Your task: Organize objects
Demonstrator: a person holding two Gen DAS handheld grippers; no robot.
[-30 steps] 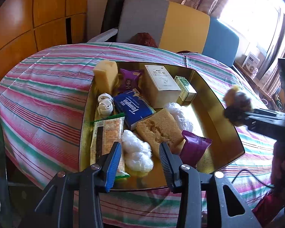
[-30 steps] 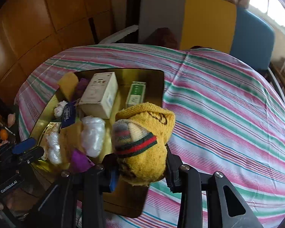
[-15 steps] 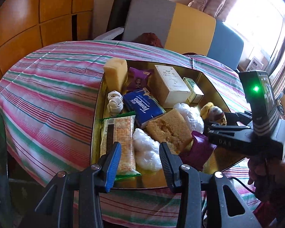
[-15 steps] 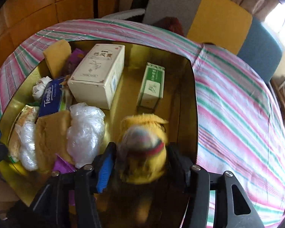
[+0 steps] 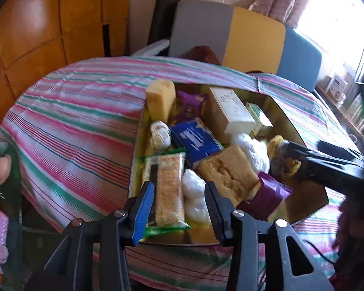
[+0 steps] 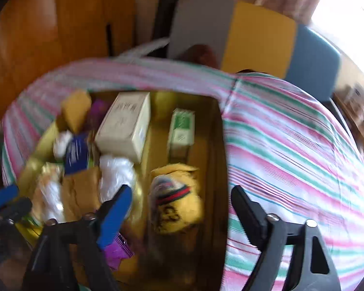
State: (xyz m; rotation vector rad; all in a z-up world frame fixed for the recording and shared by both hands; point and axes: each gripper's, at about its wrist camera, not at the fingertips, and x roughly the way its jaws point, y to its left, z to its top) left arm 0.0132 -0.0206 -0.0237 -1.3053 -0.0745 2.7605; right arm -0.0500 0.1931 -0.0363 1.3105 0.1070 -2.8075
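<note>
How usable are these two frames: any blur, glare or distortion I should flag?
Left wrist view: mostly sharp, the window at upper right is blown out, and fisheye bends the striped tablecloth edge. Right wrist view: motion blur smears the gold tray, its boxes and the yellow sock, with the same window glare in the top corner.

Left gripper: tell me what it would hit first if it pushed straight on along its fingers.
Most likely the white plastic wad in the gold tray, which shows in the gap of the left gripper, with the cracker pack just beside it. Depth is hard to judge. The jaws are opening with nothing between them.
</note>
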